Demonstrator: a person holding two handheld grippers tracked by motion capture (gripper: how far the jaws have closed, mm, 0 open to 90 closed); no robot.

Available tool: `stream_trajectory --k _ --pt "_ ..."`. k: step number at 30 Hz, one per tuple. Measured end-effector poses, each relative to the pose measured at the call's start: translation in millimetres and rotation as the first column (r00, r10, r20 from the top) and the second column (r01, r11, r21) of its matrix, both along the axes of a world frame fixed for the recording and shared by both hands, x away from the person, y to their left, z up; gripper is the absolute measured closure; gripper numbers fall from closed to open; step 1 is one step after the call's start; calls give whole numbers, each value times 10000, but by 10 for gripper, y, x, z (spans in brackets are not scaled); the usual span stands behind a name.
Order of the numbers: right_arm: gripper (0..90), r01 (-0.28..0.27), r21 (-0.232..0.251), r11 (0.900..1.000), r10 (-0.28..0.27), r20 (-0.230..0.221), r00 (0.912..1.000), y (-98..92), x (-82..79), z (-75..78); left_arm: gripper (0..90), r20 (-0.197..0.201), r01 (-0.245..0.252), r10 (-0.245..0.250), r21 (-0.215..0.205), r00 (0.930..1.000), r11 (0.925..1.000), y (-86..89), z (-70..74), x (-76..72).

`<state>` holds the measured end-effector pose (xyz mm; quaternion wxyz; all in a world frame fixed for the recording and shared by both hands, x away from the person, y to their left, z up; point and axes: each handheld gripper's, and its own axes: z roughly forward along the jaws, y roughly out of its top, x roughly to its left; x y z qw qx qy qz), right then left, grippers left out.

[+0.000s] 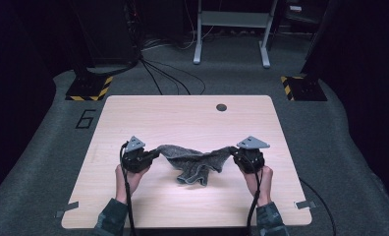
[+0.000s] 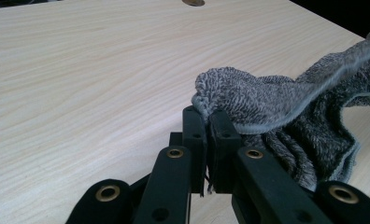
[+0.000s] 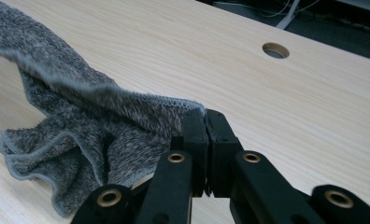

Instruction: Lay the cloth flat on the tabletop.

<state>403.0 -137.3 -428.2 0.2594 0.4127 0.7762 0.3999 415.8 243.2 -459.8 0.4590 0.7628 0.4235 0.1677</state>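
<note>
Though held twice, one towel (image 1: pixel 195 162)

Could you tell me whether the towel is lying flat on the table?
No, both grippers hold the towel up by its corners, so it sags between them.

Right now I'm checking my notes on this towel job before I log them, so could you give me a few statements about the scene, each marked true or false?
1. Each gripper pinches a corner of the grey towel. True: left gripper, right gripper.
2. The towel lies flat and fully spread. False: its middle sags in folds onto the table.
3. The table has a round hole near its far edge. True.
4. The left gripper's jaws stand wide open. False: they are shut on the towel.
</note>
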Motion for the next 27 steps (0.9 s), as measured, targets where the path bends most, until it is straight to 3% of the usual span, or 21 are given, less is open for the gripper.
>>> stream_trajectory --k 10,16,22,27 --pt "886 266 564 9981 -226 -707 9972 -188 49 -164 869 -951 50 -65 -162 9954 9999 65 -83 57" --pt "885 56 698 9975 10 -937 9956 -201 22 -253 868 -1135 137 -144 -68 9934 9999 94 -108 38" --pt "886 -14 915 9958 116 -1109 9938 -223 -11 -240 869 -1291 161 -168 -70 9915 9998 104 -109 -5" --pt "886 -299 832 9961 397 -1192 9921 -212 -147 -222 869 -1467 324 -340 -131 9886 9994 106 -158 -111"
